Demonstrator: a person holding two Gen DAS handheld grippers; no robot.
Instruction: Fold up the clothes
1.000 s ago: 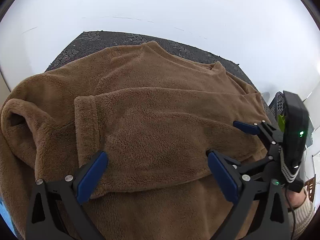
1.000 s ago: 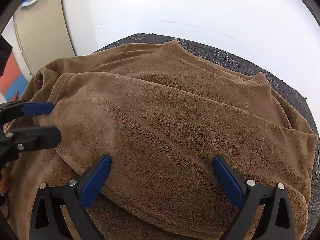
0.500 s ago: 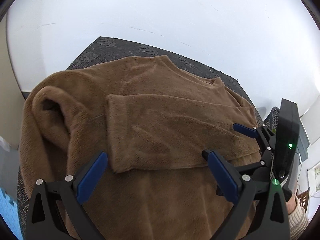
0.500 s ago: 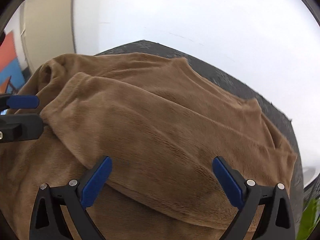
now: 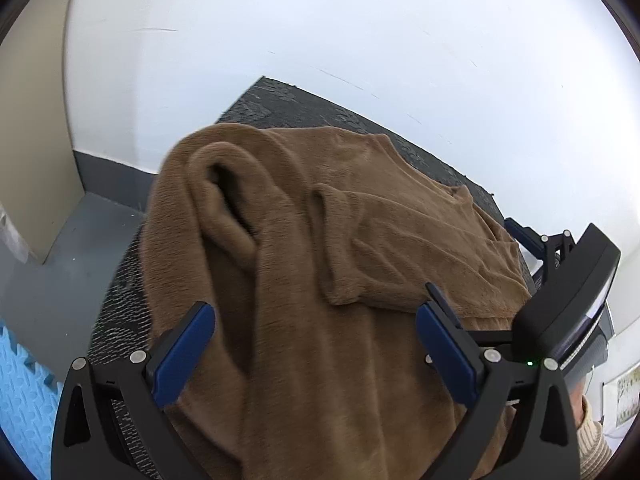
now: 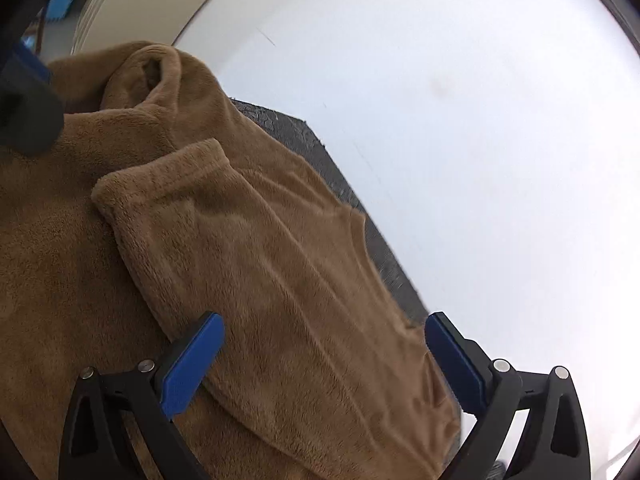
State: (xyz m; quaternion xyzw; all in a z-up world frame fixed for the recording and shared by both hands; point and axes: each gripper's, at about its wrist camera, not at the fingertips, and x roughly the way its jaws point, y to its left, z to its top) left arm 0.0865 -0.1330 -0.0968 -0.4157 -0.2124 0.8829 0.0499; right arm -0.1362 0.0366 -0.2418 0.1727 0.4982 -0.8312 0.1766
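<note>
**Left wrist view: both grippers held wide over a brown fleece sweater**

In the left wrist view, the left gripper (image 5: 316,354) is seen with its jaws spread wide and nothing clasped between them; brown fleece lies beneath the gap. The right gripper (image 5: 532,248) is visible at the right edge of this view, beside the sweater's far side, with a knitted sleeve (image 5: 592,436) of the person below it. In the right wrist view, the right gripper (image 6: 324,364) is likewise shown released, its blue pads (image 6: 192,364) well apart above the cloth.

The brown fleece sweater (image 5: 360,360) is spread over a dark patterned table (image 5: 320,108), covering most of it. One sleeve (image 5: 400,256) is laid across the body, its cuff (image 6: 160,176) resting flat on the fabric. Near the table's left edge a second fold of fleece is bunched, with a dark open hollow (image 5: 228,192) showing in it.

Behind the table a white wall (image 5: 360,20) is seen. A grey floor (image 5: 60,272) and blue foam mat (image 5: 20,408) are visible at lower left.
</note>
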